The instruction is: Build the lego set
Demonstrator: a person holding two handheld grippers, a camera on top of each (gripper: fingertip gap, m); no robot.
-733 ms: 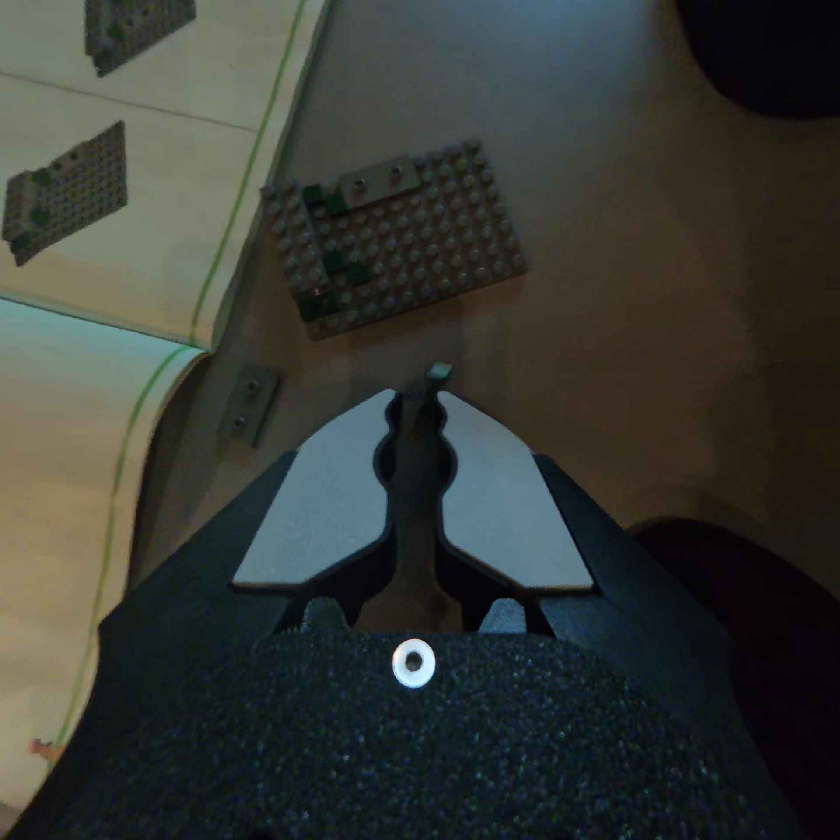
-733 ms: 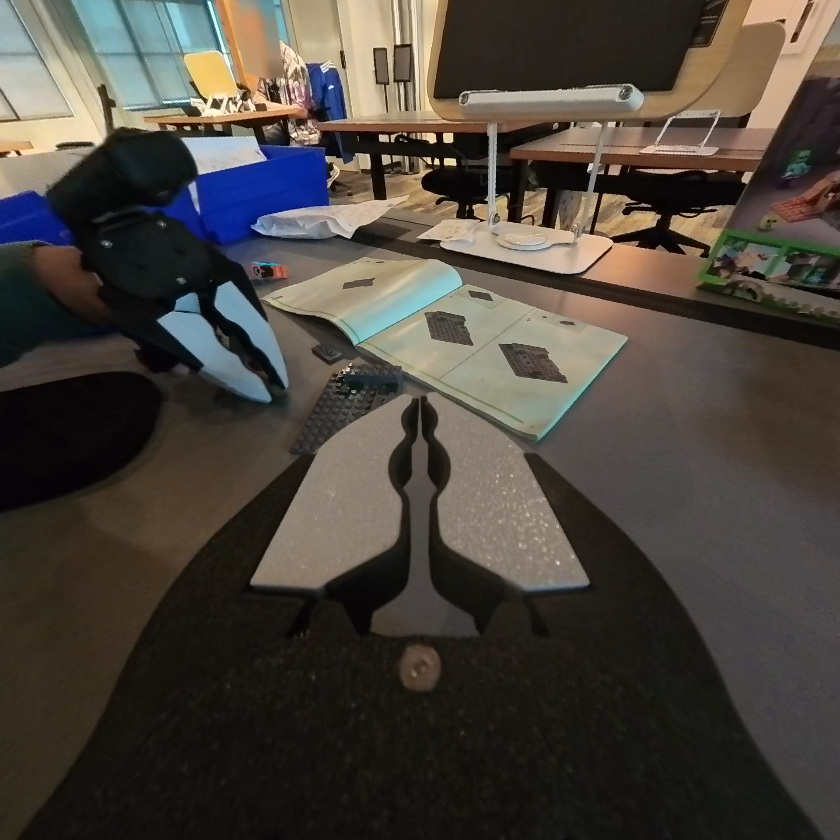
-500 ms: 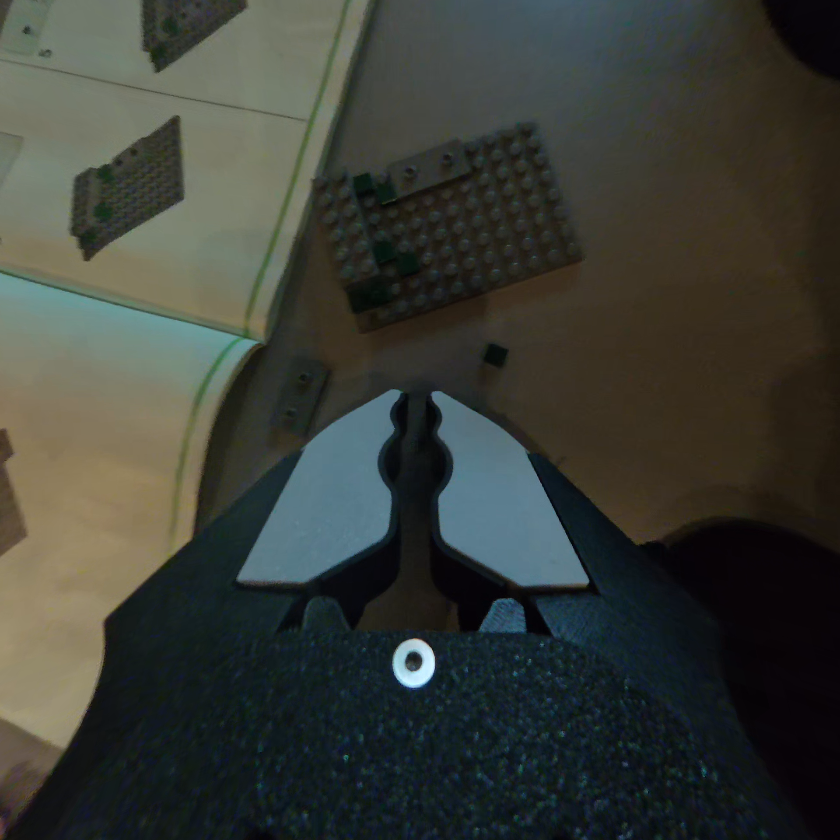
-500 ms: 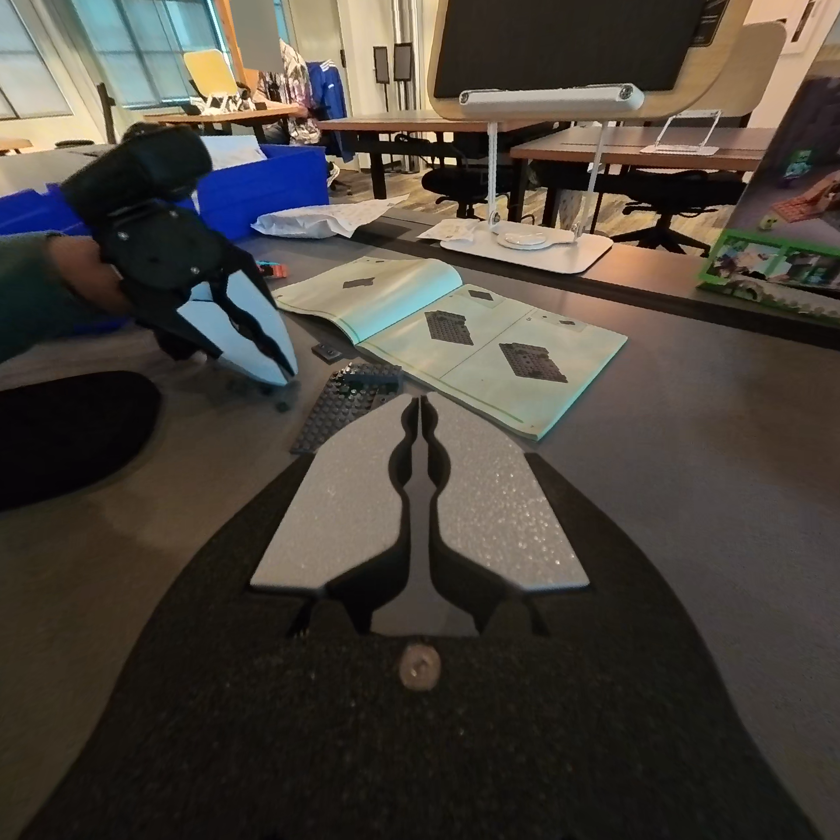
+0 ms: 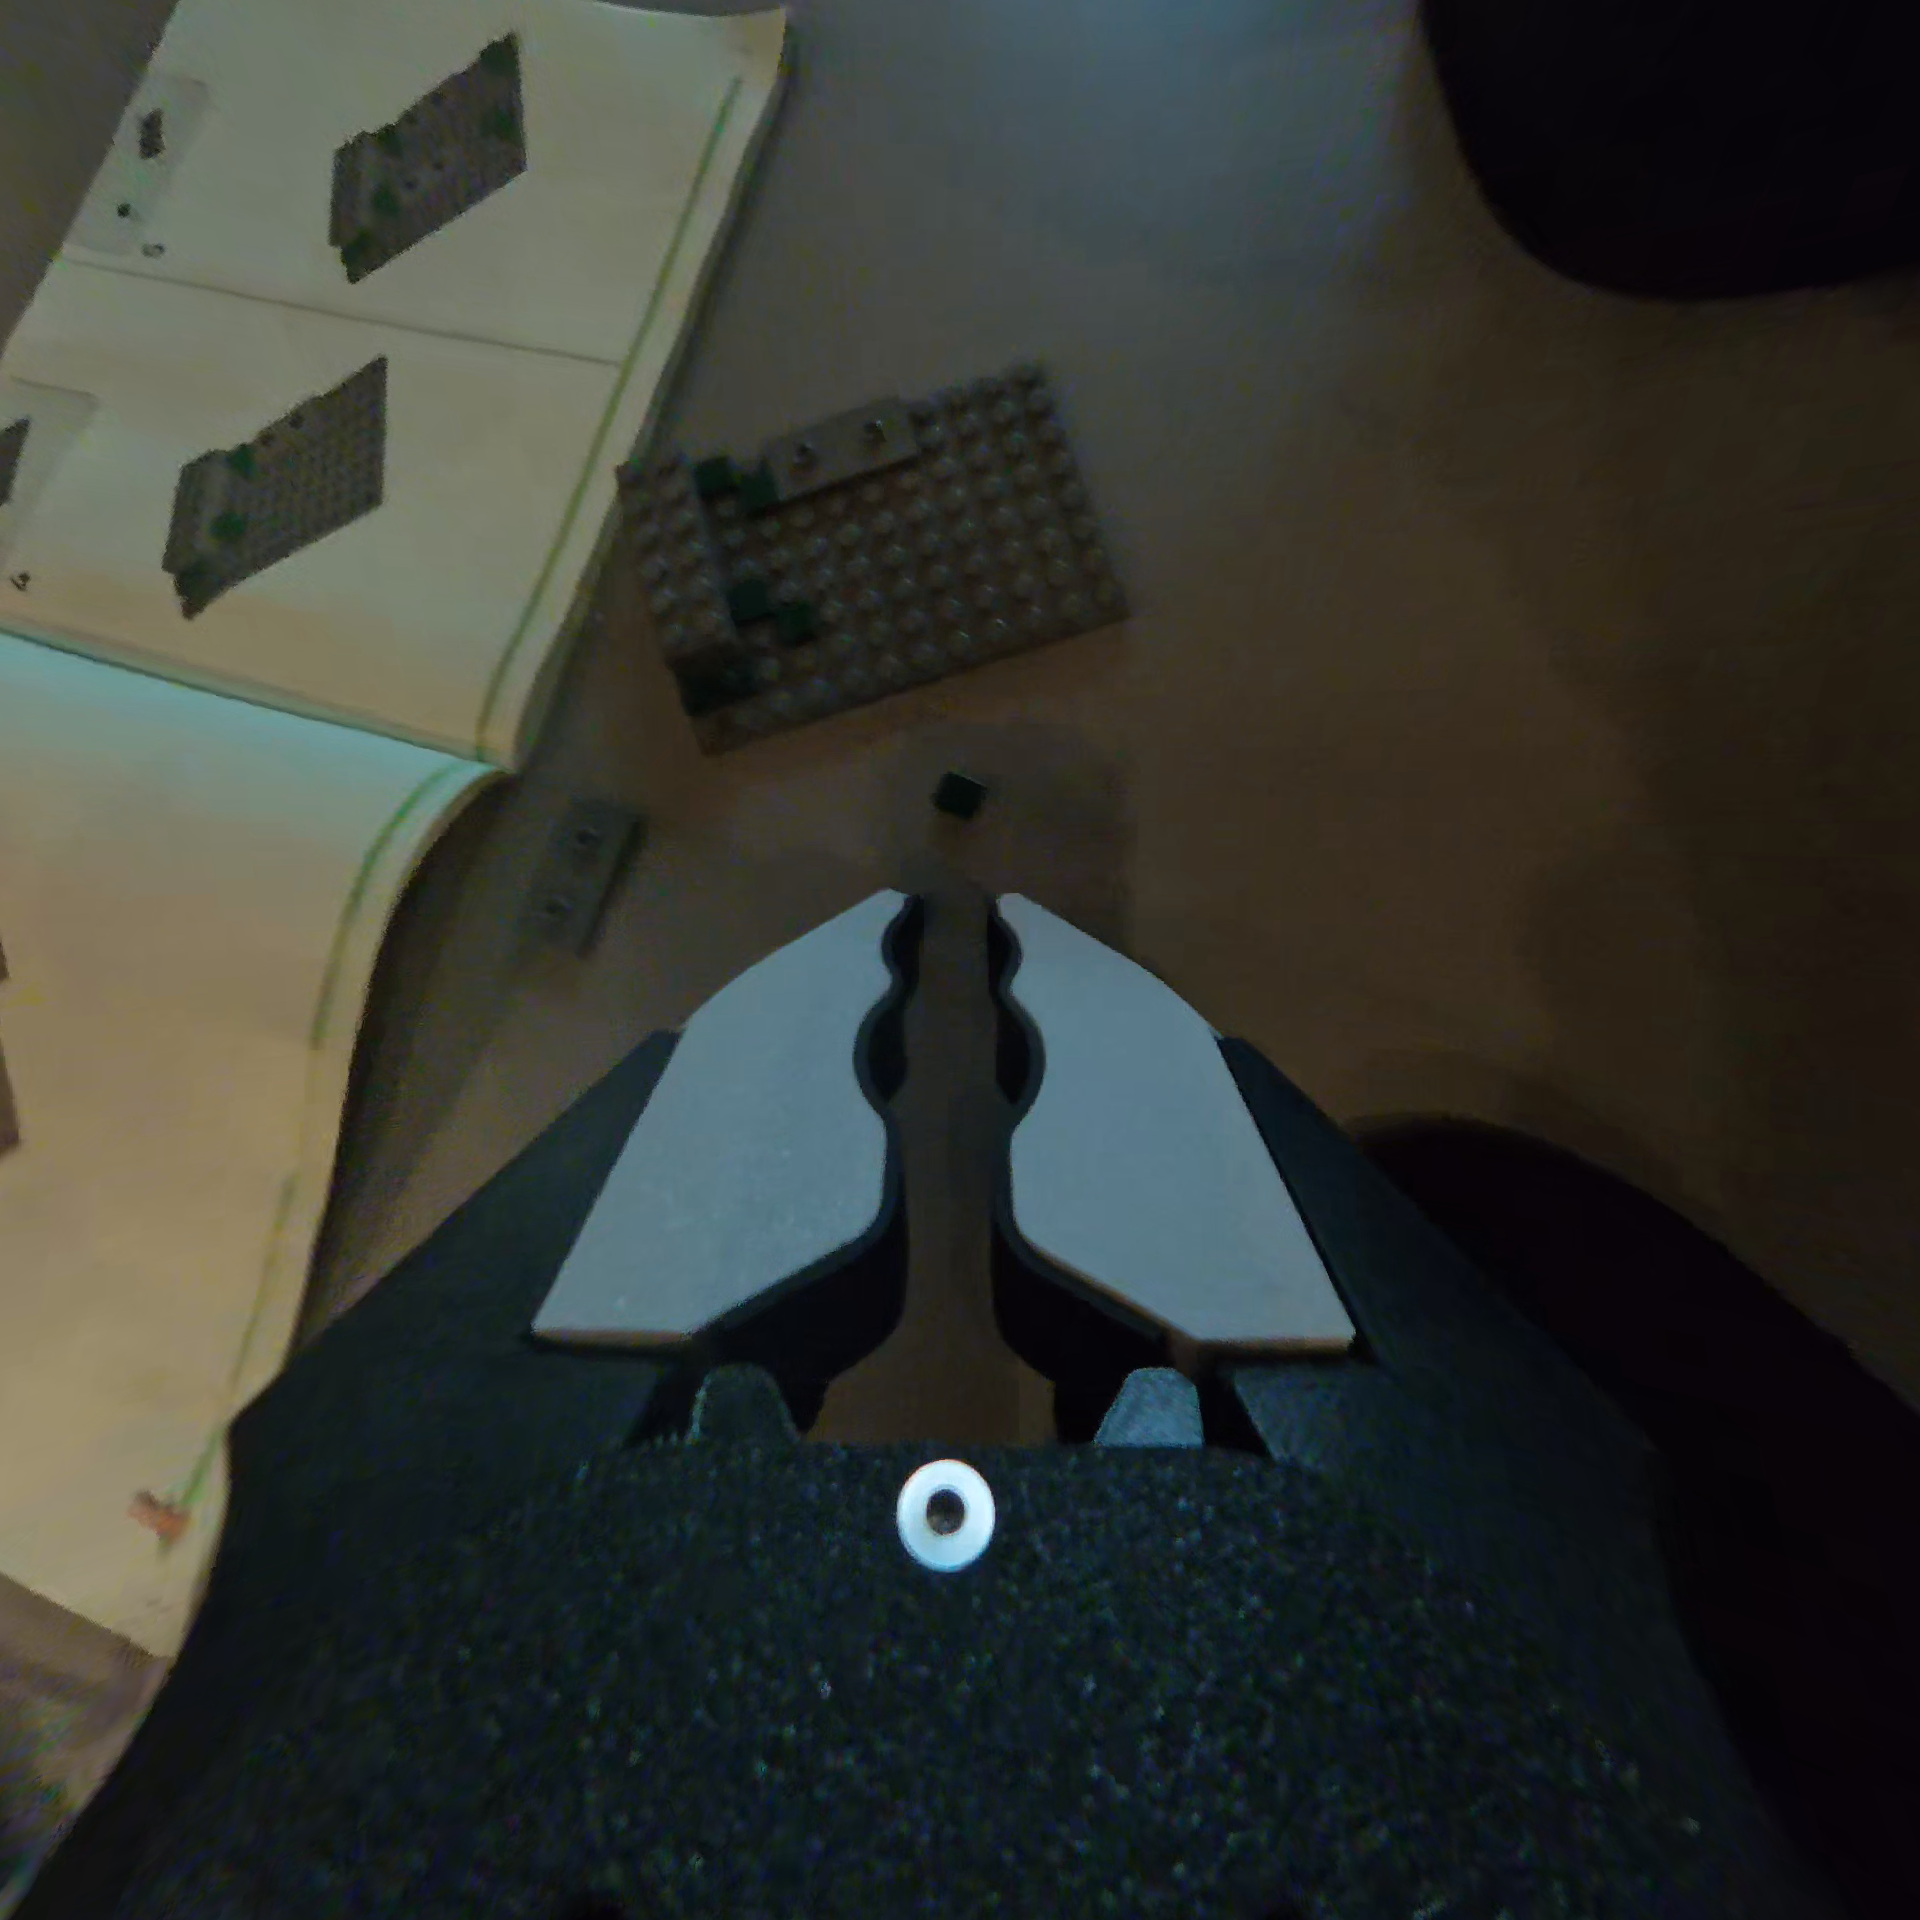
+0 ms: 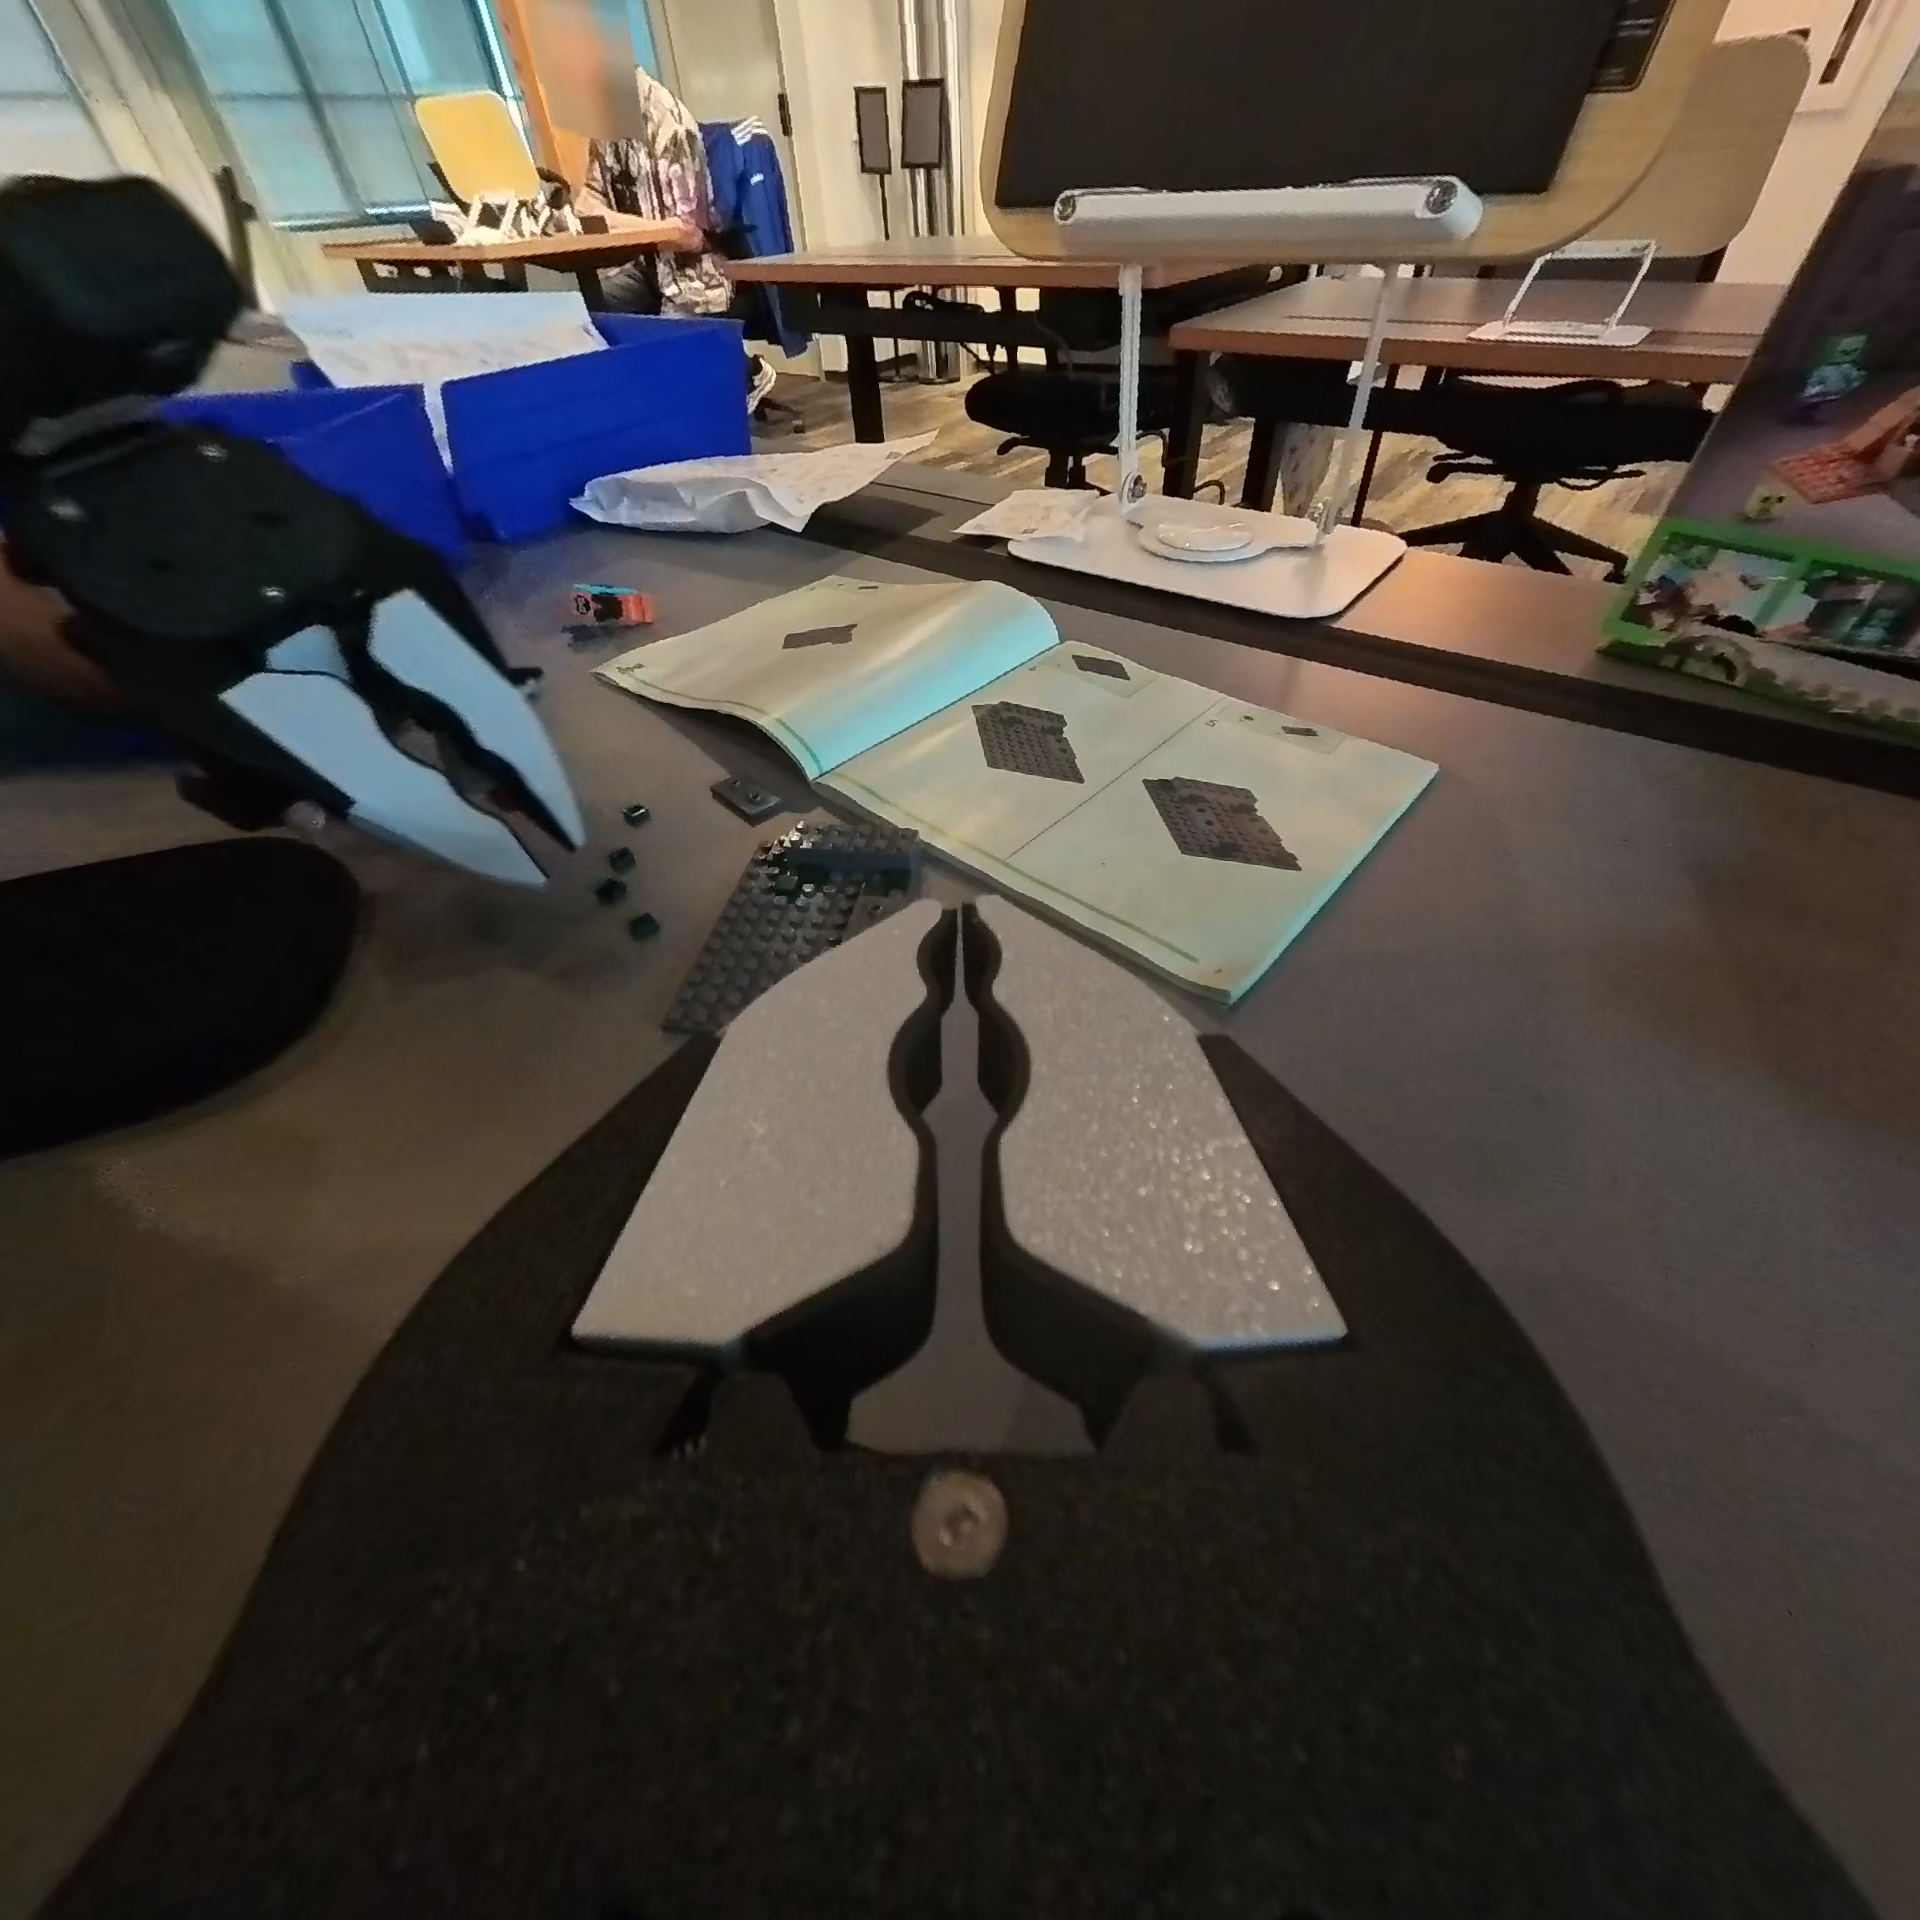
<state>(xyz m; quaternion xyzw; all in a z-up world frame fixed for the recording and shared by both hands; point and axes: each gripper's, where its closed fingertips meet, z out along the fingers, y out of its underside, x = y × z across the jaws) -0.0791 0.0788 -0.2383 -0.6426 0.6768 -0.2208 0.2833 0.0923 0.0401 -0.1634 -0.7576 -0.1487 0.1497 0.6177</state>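
Fingers of left gripper stand slightly apart, empty, above small dark green square brick lying on table beside grey studded baseplate. Right gripper fingers nearly touch, empty.

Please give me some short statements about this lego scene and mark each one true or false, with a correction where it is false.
1. The left gripper holds a small dark green brick. False: its jaws are slightly apart and empty; the brick lies on the table ahead of the fingertips.
2. The grey studded baseplate lies beside the open instruction booklet. True.
3. The right gripper is wide open. False: its jaws are shut, holding nothing.
4. A flat grey two-hole plate lies loose on the table. True.
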